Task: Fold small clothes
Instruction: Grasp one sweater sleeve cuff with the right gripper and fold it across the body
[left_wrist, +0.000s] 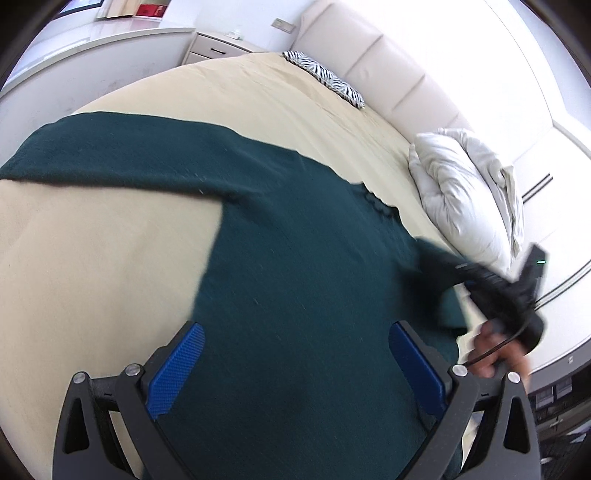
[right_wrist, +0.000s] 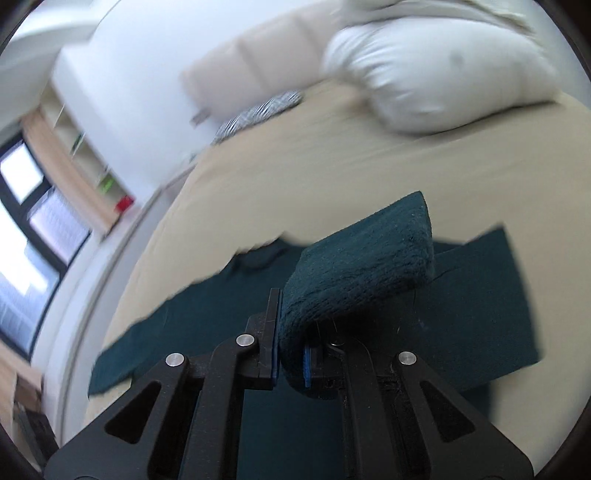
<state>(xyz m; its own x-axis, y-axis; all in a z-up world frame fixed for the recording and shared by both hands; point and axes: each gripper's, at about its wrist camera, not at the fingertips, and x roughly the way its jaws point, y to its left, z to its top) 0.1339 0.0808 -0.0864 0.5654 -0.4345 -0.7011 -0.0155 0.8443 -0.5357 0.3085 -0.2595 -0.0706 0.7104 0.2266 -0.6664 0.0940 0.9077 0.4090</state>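
A dark green knit sweater (left_wrist: 295, 240) lies spread on the beige bed sheet (left_wrist: 92, 266), one sleeve stretched out to the left. My left gripper (left_wrist: 295, 365) hovers over the sweater's body, its blue pads (left_wrist: 184, 362) wide apart with nothing between them. In the right wrist view my right gripper (right_wrist: 290, 354) is shut on the sweater's other sleeve (right_wrist: 362, 258), which stands lifted and folded over the body (right_wrist: 461, 325). The right gripper (left_wrist: 509, 291) shows blurred at the right of the left wrist view, held by a hand (left_wrist: 495, 354).
A crumpled white duvet or pillow (left_wrist: 465, 192) lies at the bed's far right. A zebra-patterned pillow (left_wrist: 325, 77) rests against the padded cream headboard (left_wrist: 388, 62). A white nightstand (left_wrist: 218, 46) stands beyond the bed. Shelves and a window (right_wrist: 33, 221) are at the left.
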